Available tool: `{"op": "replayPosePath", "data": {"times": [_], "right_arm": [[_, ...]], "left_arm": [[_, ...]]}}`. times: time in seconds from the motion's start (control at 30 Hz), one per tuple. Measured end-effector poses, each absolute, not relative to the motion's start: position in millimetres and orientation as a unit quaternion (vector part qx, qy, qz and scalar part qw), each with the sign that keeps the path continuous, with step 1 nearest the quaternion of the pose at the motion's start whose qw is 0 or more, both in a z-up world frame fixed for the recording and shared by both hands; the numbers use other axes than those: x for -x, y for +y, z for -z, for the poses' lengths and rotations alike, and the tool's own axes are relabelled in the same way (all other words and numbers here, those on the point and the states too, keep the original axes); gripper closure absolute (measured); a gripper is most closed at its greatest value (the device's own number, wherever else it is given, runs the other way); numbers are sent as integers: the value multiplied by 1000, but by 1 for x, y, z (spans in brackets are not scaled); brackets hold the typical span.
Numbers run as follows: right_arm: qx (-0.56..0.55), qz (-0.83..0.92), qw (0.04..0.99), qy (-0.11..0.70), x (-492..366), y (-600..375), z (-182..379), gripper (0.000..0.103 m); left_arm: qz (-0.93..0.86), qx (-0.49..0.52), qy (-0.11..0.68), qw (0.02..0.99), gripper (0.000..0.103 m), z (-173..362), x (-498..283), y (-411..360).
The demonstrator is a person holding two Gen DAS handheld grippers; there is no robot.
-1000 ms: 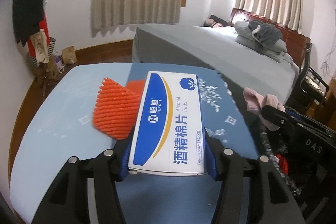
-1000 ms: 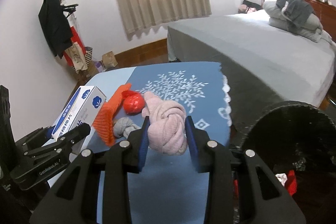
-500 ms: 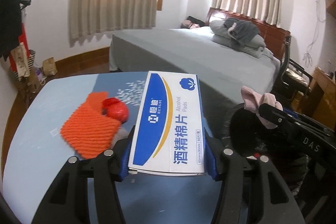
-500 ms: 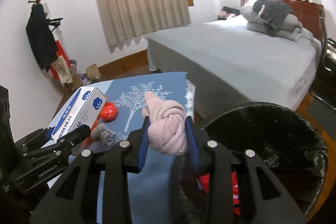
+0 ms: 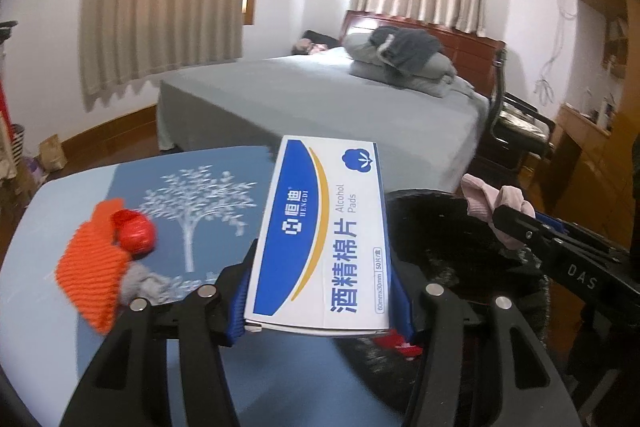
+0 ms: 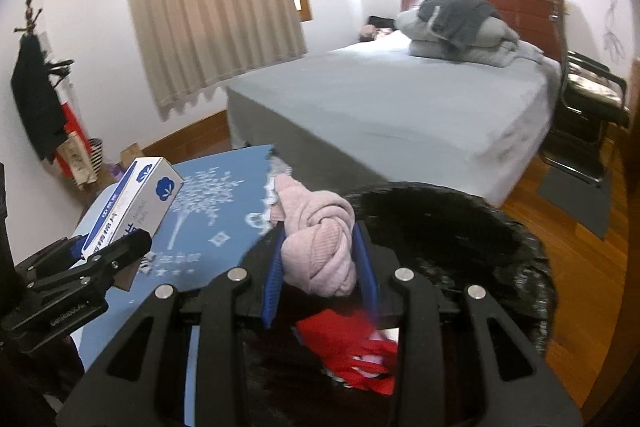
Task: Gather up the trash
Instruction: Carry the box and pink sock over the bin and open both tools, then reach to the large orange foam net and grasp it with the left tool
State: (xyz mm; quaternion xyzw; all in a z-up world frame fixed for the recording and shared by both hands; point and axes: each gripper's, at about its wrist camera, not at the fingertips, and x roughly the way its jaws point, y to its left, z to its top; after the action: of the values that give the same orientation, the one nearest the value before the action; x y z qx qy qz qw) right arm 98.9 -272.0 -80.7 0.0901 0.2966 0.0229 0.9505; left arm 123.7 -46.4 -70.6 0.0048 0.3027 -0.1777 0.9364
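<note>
My left gripper (image 5: 320, 303) is shut on a white and blue alcohol pads box (image 5: 320, 235), held at the left rim of a black trash bag (image 5: 452, 247). My right gripper (image 6: 320, 267) is shut on a knotted pink cloth (image 6: 320, 243) and holds it over the open black trash bag (image 6: 460, 227), which has red trash (image 6: 352, 351) inside. The box also shows in the right wrist view (image 6: 132, 203). On the blue table (image 5: 40, 291) lie an orange knitted piece (image 5: 92, 267), a red crumpled ball (image 5: 134, 235) and a grey rag (image 5: 144, 283).
A grey bed (image 6: 400, 107) stands behind the table. A chair (image 6: 592, 95) stands at the right by the wooden floor. A coat rack (image 6: 36, 87) and bags stand at the left wall.
Both grippers have swung right from the table toward the trash bag, each still holding its item. The pink cloth is now over the bag's opening.
</note>
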Motion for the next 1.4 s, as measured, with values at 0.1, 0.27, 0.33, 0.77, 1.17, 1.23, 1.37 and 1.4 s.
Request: {"op": "replayPosePath", "data": {"times": [0.1, 0.27, 0.33, 0.77, 1.17, 1.23, 1.37, 1.4], "right_arm": [[-95, -4, 950, 296, -92, -290, 84, 71], [-101, 20, 950, 296, -84, -314, 90, 71], [-103, 28, 949, 297, -82, -324, 94, 71], [-108, 71, 947, 294, -74, -355, 101, 40], [-96, 56, 955, 273, -77, -331, 92, 6], [-97, 47, 956, 274, -79, -323, 92, 6], [-91, 16, 956, 278, -90, -293, 91, 6], [-89, 9, 956, 278, -93, -285, 90, 6]], "left_arm": [[195, -10, 303, 933, 47, 71, -126, -67], [224, -23, 305, 925, 47, 75, -127, -101], [233, -27, 307, 922, 47, 78, -127, -113], [271, -25, 317, 908, 27, 90, -134, -145], [191, -15, 300, 934, 13, 80, -136, -73], [169, -16, 297, 940, 13, 80, -134, -54], [132, -16, 294, 946, 12, 83, -132, -21], [123, -17, 294, 948, 12, 84, -131, -13]]}}
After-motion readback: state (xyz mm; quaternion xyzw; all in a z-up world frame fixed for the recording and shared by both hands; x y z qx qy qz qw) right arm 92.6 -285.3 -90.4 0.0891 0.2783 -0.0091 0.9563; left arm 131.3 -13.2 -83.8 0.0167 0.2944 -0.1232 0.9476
